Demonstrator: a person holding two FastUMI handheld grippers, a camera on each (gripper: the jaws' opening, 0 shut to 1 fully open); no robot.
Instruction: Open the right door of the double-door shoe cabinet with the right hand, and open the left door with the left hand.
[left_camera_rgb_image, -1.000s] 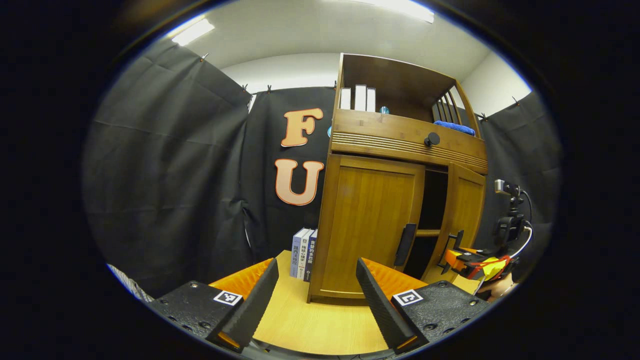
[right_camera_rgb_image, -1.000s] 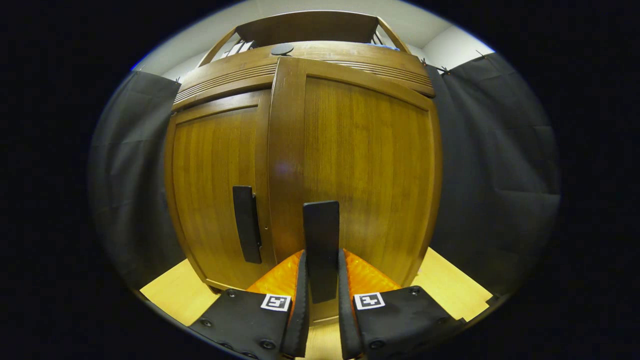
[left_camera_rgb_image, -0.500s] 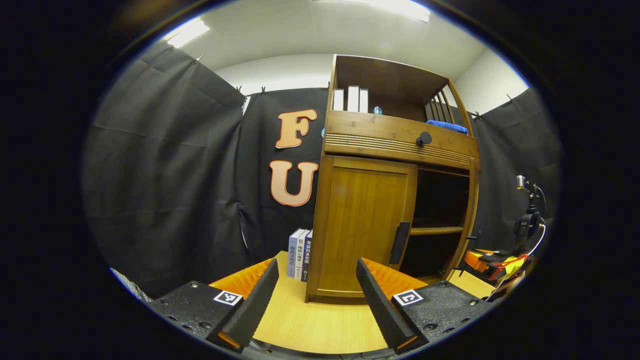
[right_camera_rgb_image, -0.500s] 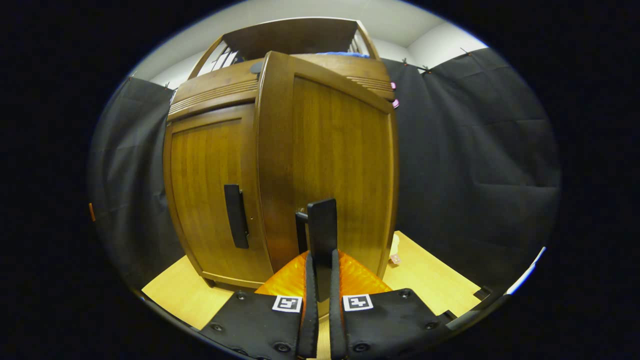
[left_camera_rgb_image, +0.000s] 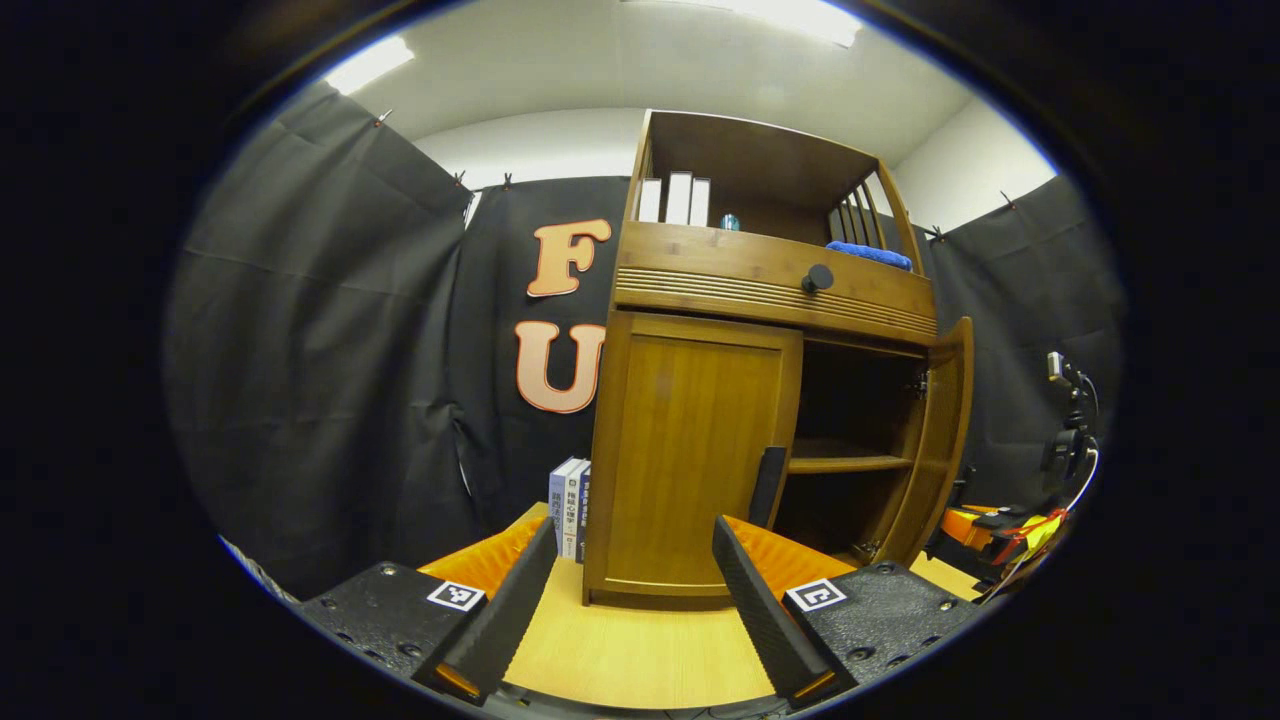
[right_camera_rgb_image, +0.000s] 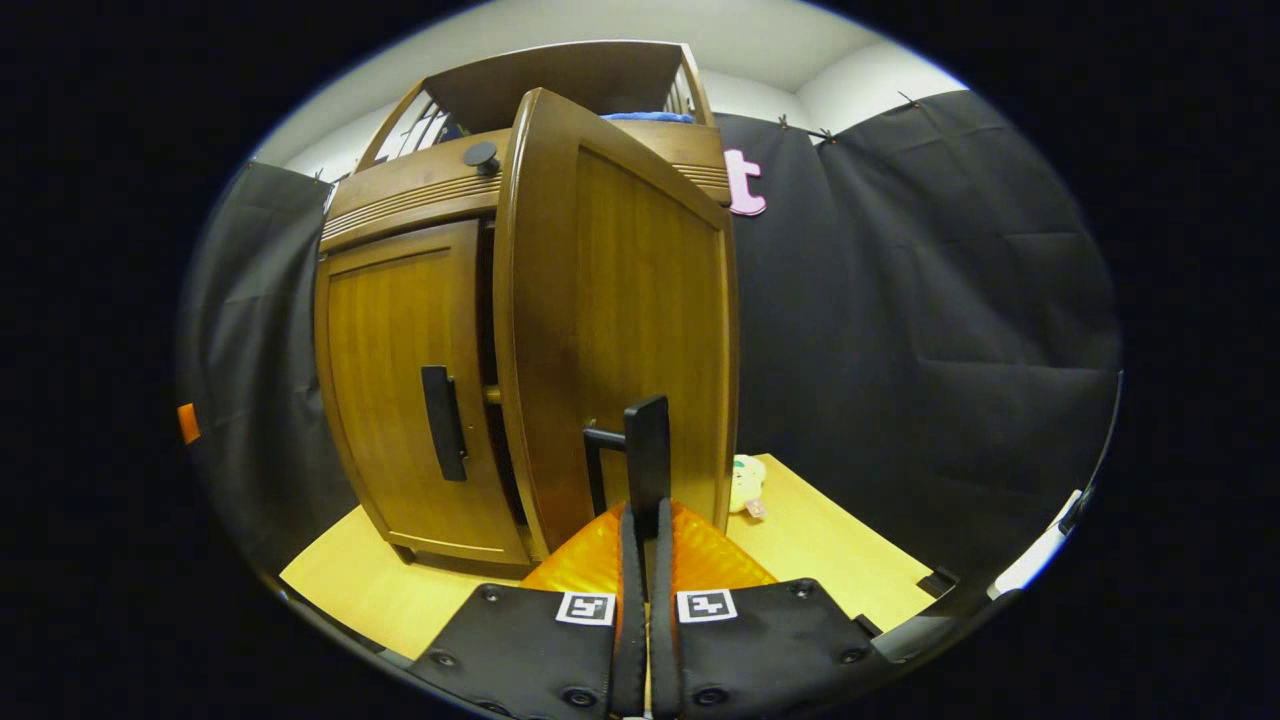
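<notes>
Right gripper (right_camera_rgb_image: 640, 560), lower centre, clamps the right door's handle (right_camera_rgb_image: 647, 450); right door (right_camera_rgb_image: 620, 320) stands swung wide. Left gripper (left_camera_rgb_image: 635, 590), fingers spread and empty, faces the shut left door (left_camera_rgb_image: 690, 460), centre frame: half remains.

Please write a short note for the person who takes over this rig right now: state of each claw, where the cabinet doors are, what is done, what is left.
Right claw: shut on the right door handle; right door swung well open, shelf inside visible.
Left claw: open, holding nothing, in front of the cabinet and apart from it.
Left door: closed, its handle untouched.
Done: right door opened.
Left: release the right handle if wide enough, then bring the left claw to the left handle, grip it and pull the door open.
</notes>
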